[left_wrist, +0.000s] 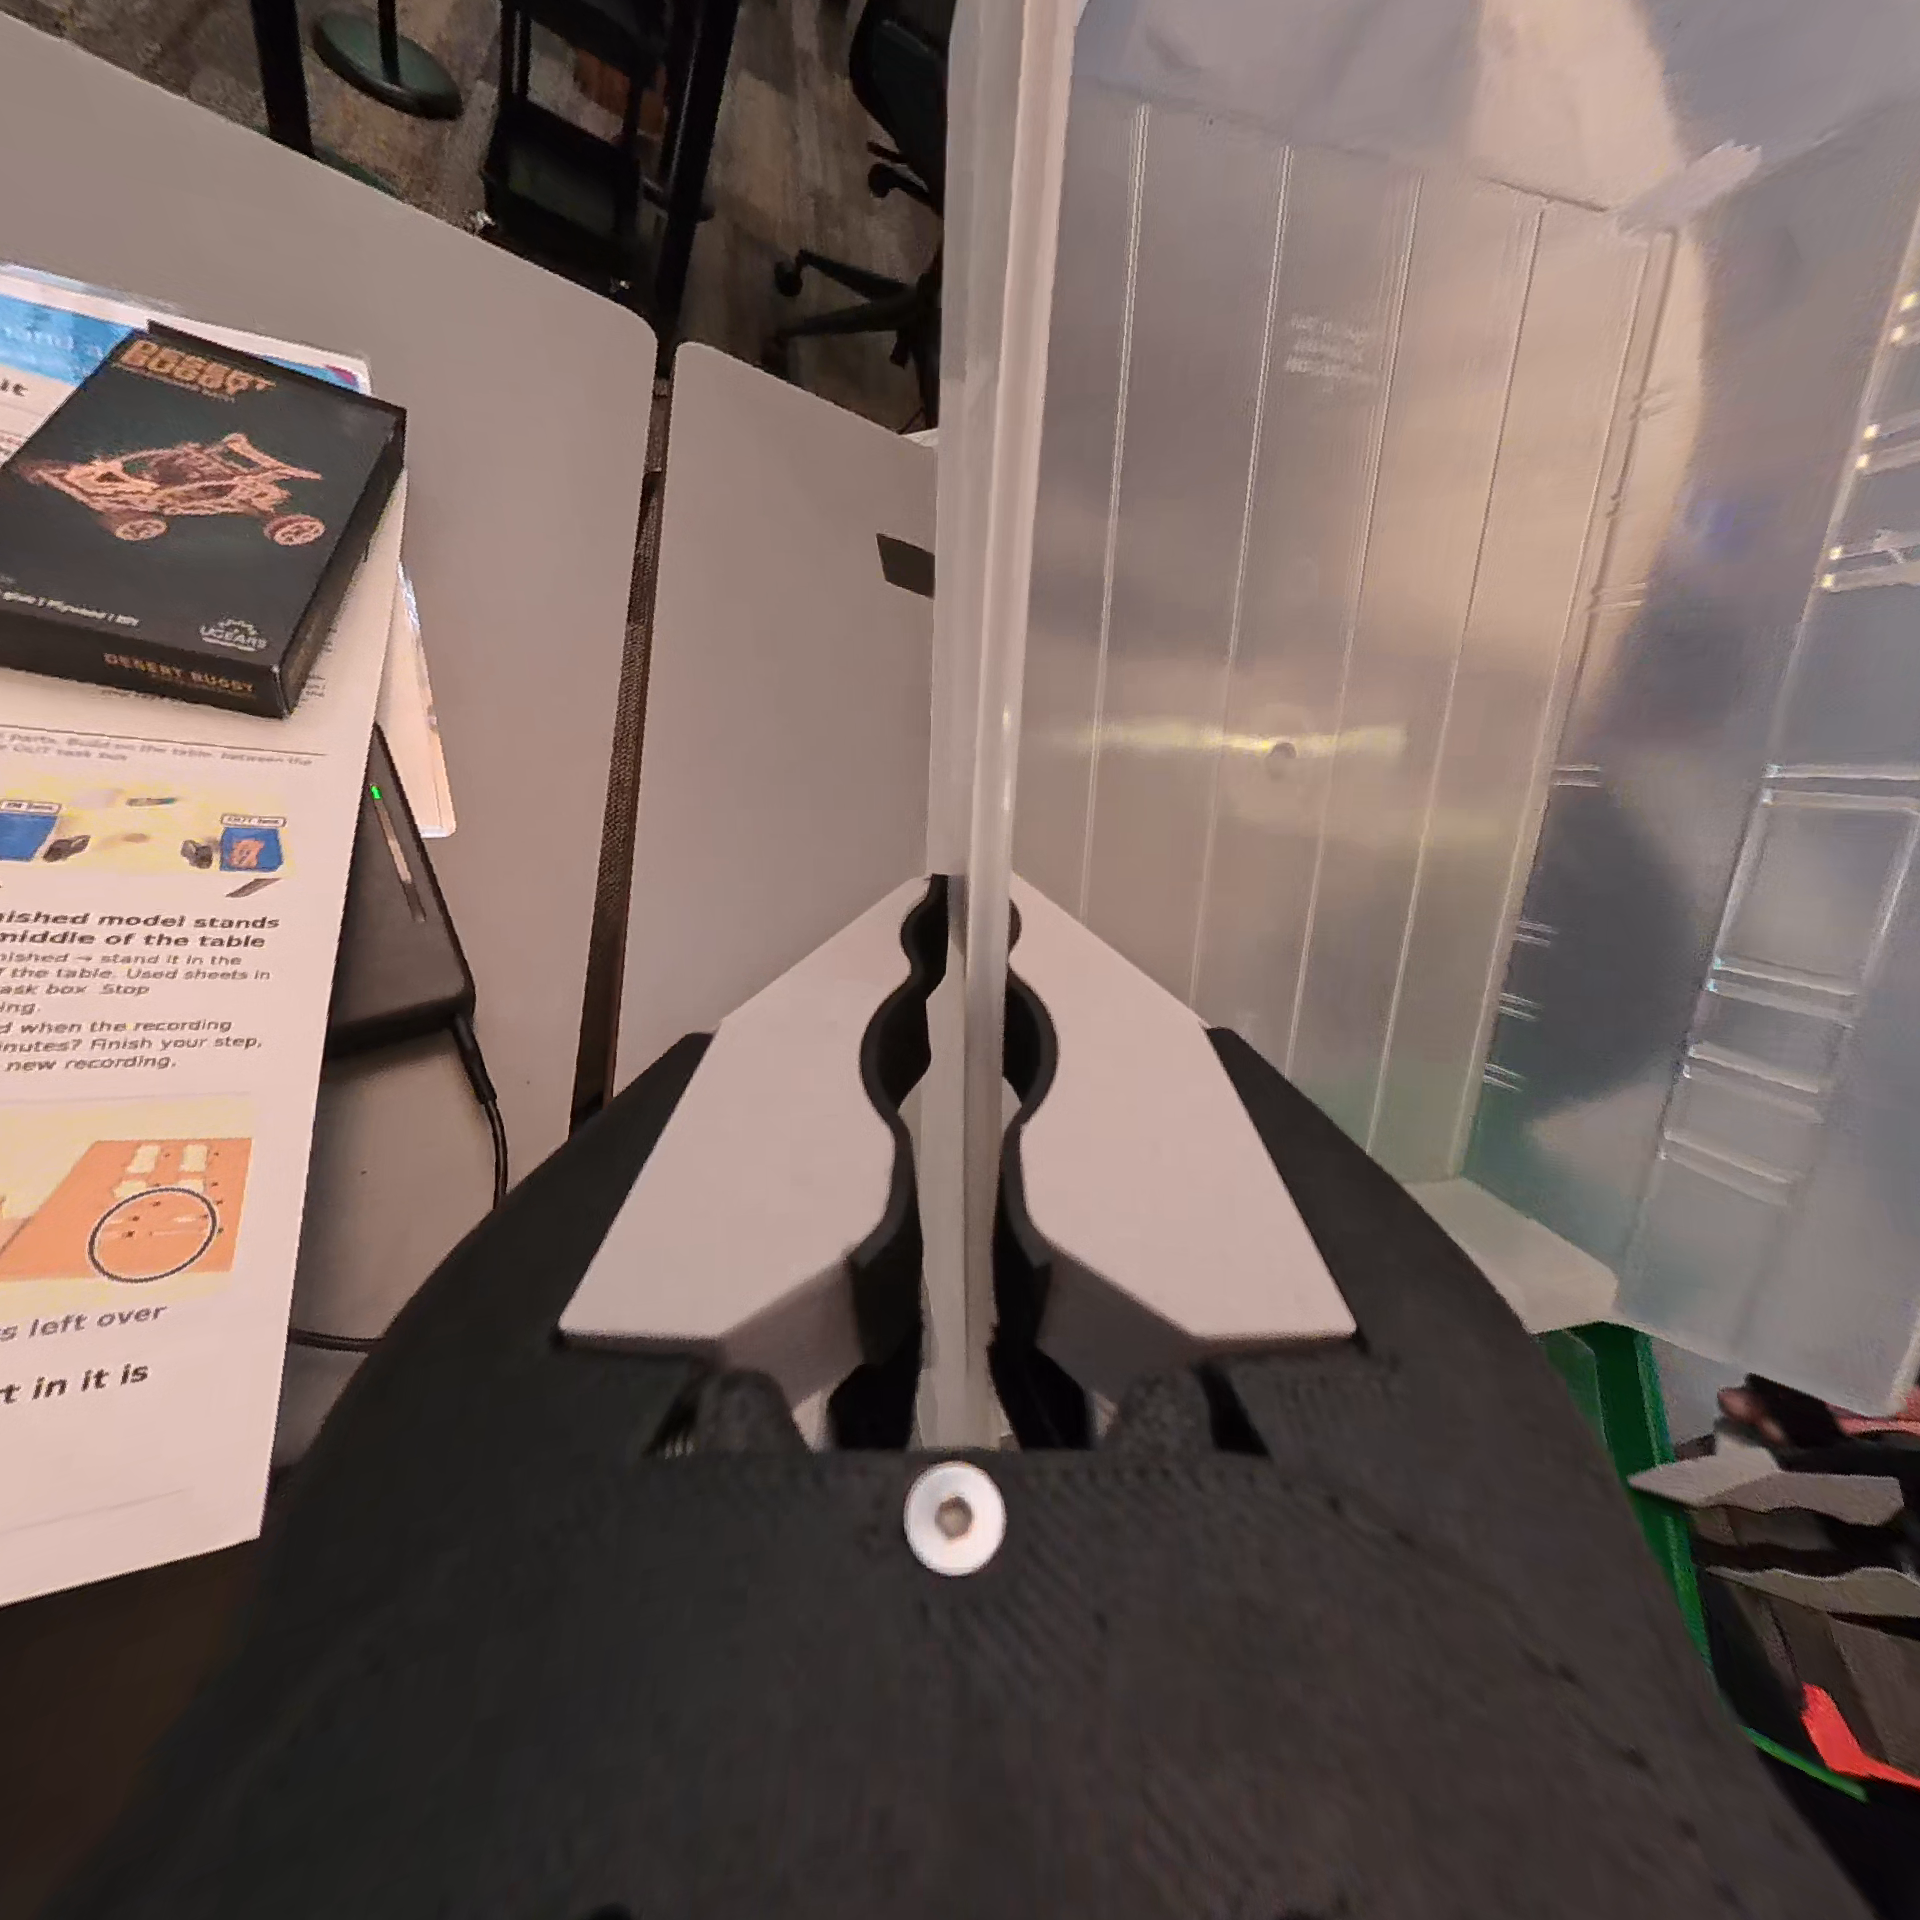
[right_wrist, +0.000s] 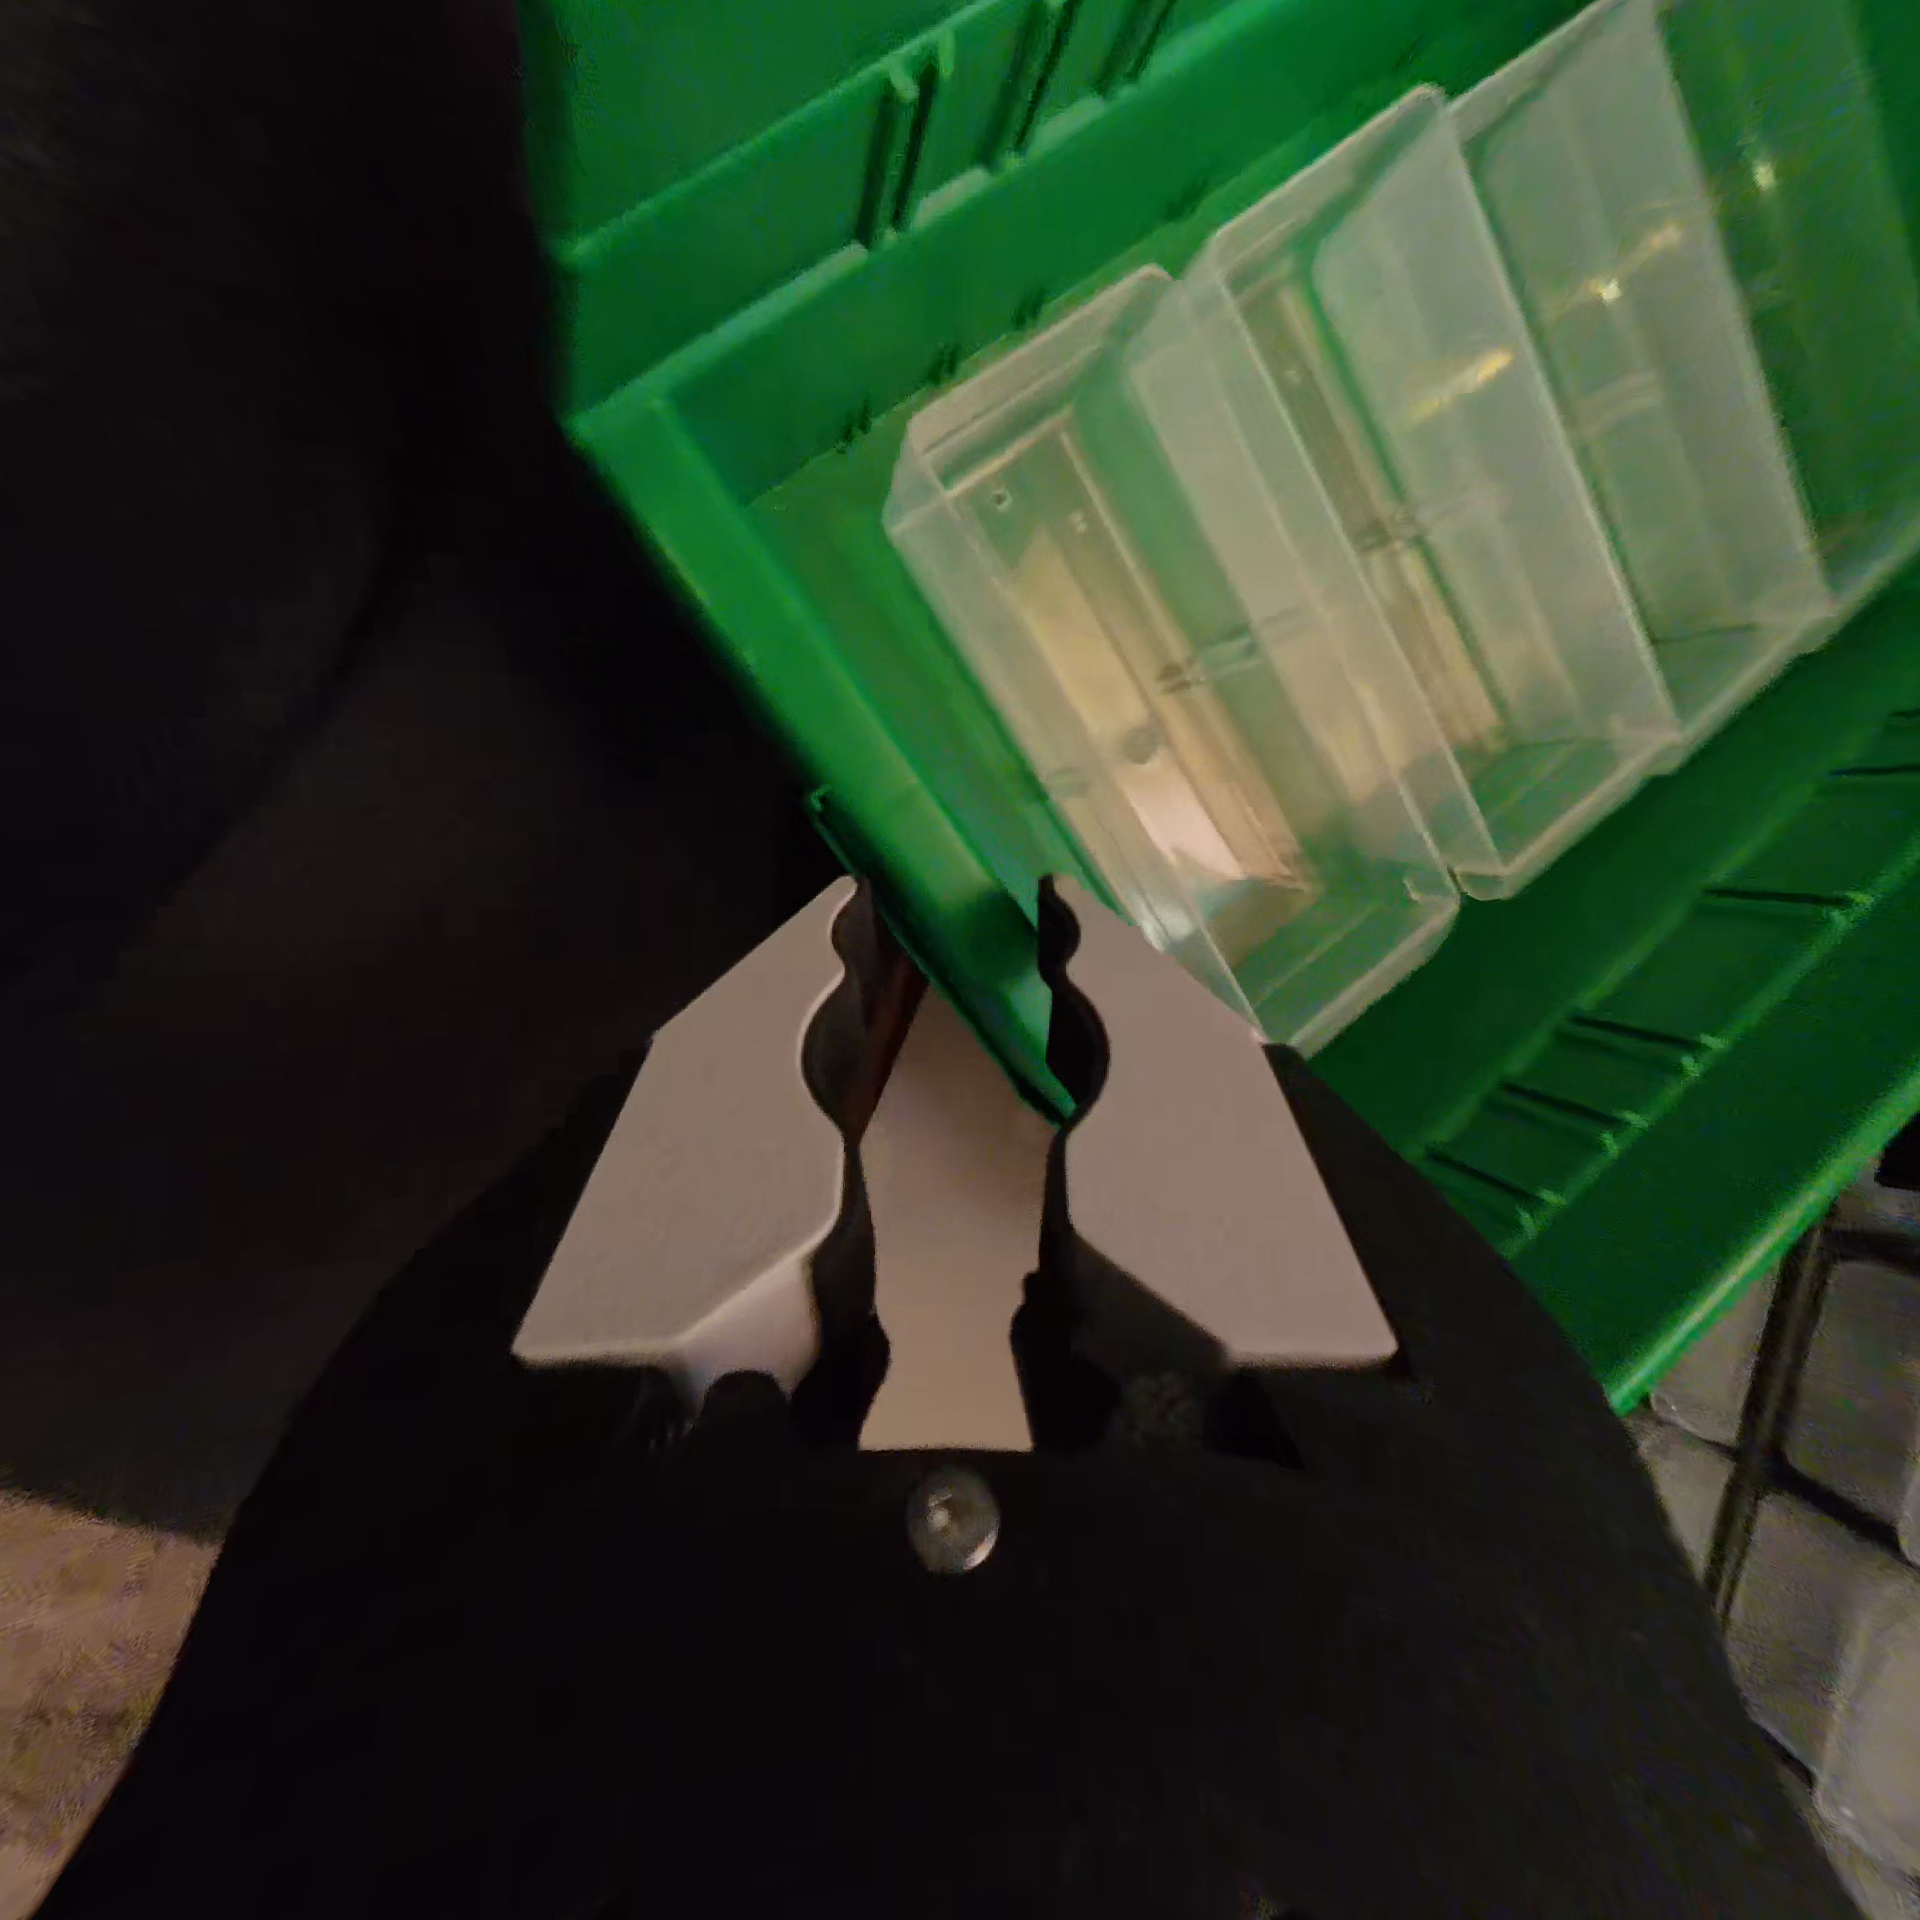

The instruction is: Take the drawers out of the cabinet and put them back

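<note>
Above the desk (left_wrist: 790, 623), left gripper (left_wrist: 961, 1039) pinches a clear drawer (left_wrist: 1299, 623); right gripper (right_wrist: 951, 1029) seemingly clamps the green cabinet (right_wrist: 727, 436). Next: align for reinsertion.

Off to my left there's a black box (left_wrist: 192, 530) with a buggy model pictured on it, lying on some printed instruction sheets (left_wrist: 145, 1091) spread over the white tabletop (left_wrist: 499, 343). A black slab-like device (left_wrist: 400, 935) with a tiny green light sits just beside the sheets, partly tucked under them, with a black cable (left_wrist: 488, 1101) plugged into its near end. Further back I can make out dark chair bases (left_wrist: 862, 281) on the floor.
</note>
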`<state>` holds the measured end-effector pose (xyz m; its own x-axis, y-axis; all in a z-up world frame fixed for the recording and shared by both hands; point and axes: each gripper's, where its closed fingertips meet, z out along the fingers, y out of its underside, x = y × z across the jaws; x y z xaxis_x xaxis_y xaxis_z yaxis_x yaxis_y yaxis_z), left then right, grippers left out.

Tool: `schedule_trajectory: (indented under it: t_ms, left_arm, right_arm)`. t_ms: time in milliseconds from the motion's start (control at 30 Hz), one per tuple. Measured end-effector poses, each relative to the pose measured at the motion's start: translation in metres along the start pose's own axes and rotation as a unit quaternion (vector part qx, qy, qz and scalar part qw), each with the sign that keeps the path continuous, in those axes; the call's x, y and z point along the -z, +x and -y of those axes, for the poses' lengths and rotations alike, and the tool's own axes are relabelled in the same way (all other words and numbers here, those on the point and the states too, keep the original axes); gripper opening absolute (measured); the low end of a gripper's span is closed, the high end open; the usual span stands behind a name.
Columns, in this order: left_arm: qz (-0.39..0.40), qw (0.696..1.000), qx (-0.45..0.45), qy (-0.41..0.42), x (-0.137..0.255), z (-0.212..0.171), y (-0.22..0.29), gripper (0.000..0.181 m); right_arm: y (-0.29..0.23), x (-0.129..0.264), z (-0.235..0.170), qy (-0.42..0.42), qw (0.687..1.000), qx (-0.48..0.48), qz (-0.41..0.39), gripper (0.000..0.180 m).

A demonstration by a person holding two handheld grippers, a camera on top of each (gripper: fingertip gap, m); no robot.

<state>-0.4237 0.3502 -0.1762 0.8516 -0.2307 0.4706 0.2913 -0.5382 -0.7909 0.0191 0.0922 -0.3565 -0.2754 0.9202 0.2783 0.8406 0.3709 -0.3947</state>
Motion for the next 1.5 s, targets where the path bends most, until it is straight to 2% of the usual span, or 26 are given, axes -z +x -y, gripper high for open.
schedule_trajectory:
  t_ms: [167,300,567,833,900,967,1100,1233,1367,1433,1500]
  left_arm:
    - [-0.004,1.000,-0.006,0.009,0.003,0.006,0.006,0.003]
    - [-0.009,0.999,-0.015,0.036,0.022,0.022,0.013,0.003]
    - [-0.024,0.995,-0.019,0.099,0.071,0.051,0.024,0.002]
    - [-0.034,0.992,-0.028,0.118,0.090,0.061,0.034,0.002]
    - [-0.034,0.992,-0.030,0.119,0.091,0.062,0.035,0.002]
    - [-0.034,0.992,-0.035,0.118,0.093,0.062,0.037,0.003]
    - [-0.033,0.992,-0.039,0.115,0.094,0.062,0.039,0.003]
    - [-0.044,0.992,-0.047,0.106,0.087,0.059,0.055,0.003]
    - [-0.081,0.990,-0.070,0.089,0.063,0.055,0.102,0.003]
    - [-0.106,0.988,-0.088,0.076,0.044,0.050,0.136,0.003]
    - [-0.131,0.984,-0.106,0.064,0.021,0.041,0.175,0.003]
  right_arm:
    - [0.020,-0.015,0.021,0.005,1.000,-0.008,-0.003,0.027]
    - [0.048,-0.036,0.047,-0.006,0.999,-0.028,-0.018,0.027]
    - [0.118,-0.095,0.125,0.011,0.991,-0.129,-0.037,0.024]
    - [0.207,-0.158,0.199,0.031,0.973,-0.218,-0.071,0.021]
    - [0.226,-0.165,0.211,0.042,0.973,-0.201,-0.100,0.027]
    - [0.230,-0.161,0.220,0.056,0.974,-0.191,-0.107,0.042]
    - [0.210,-0.117,0.230,0.113,0.977,-0.141,-0.110,0.037]
    - [0.188,-0.045,0.210,0.188,0.961,-0.170,-0.106,0.032]
    - [0.192,0.057,0.171,0.300,0.908,-0.242,-0.164,0.044]
    - [0.190,0.112,0.151,0.359,0.870,-0.269,-0.205,0.064]
    - [0.178,0.163,0.135,0.413,0.836,-0.271,-0.240,0.060]
